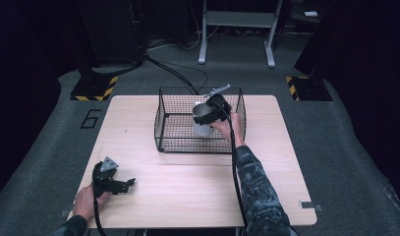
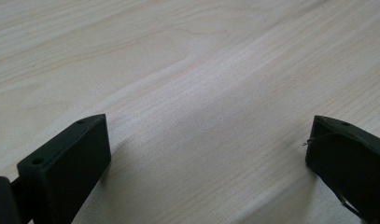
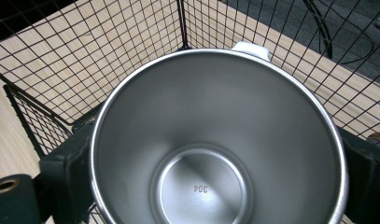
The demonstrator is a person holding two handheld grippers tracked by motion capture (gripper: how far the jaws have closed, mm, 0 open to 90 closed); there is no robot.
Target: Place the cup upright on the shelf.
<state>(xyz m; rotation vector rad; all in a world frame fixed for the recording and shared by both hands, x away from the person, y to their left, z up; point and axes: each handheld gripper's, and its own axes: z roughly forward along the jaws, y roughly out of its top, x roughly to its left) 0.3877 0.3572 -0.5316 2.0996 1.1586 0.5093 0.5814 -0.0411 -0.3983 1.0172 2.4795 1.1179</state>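
Observation:
A white mug with a steel inside hangs upright inside the black wire basket on the wooden table. My right gripper is shut on it, one jaw on each side of its rim. In the right gripper view the steel mug has a white handle at its far side and "304" stamped on its floor, with the basket wall behind it. My left gripper rests low on the table at the front left, open. In the left gripper view its fingers stand wide apart over bare wood.
The basket stands at the table's far middle. Black cables run over the grey floor behind it, near a metal frame leg. Yellow-black striped plates lie at both far corners.

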